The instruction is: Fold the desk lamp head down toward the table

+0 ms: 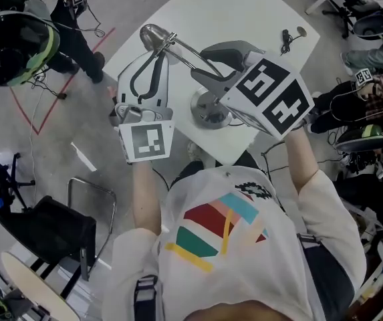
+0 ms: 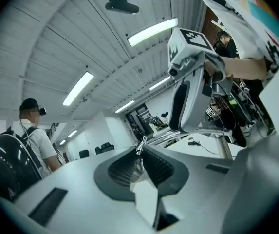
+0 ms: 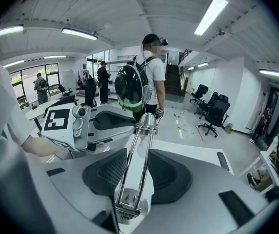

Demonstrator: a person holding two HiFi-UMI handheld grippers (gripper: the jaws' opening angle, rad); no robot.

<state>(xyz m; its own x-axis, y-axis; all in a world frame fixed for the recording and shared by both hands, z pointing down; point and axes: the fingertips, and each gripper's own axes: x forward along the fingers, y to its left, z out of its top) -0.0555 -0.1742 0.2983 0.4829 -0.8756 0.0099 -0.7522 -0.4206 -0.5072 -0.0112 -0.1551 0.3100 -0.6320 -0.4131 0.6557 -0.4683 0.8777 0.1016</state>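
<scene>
A chrome desk lamp stands on the white table (image 1: 244, 12), its round base (image 1: 211, 109) near the front edge. Its twin-rod arm (image 1: 188, 55) slants up to the left and ends at the head (image 1: 152, 37). My left gripper (image 1: 159, 51) is shut on a thin chrome part at the lamp head (image 2: 140, 147), seen between the pads in the left gripper view. My right gripper (image 1: 204, 65) is shut on the lamp arm (image 3: 125, 175), whose rods run up between the pads to the head (image 3: 148, 122).
A small black item with a cable (image 1: 286, 40) lies at the table's far right. A person with a black and green backpack (image 1: 17, 39) stands on the floor to the left. A black chair (image 1: 57, 226) is at the lower left, and more seated people are at the right.
</scene>
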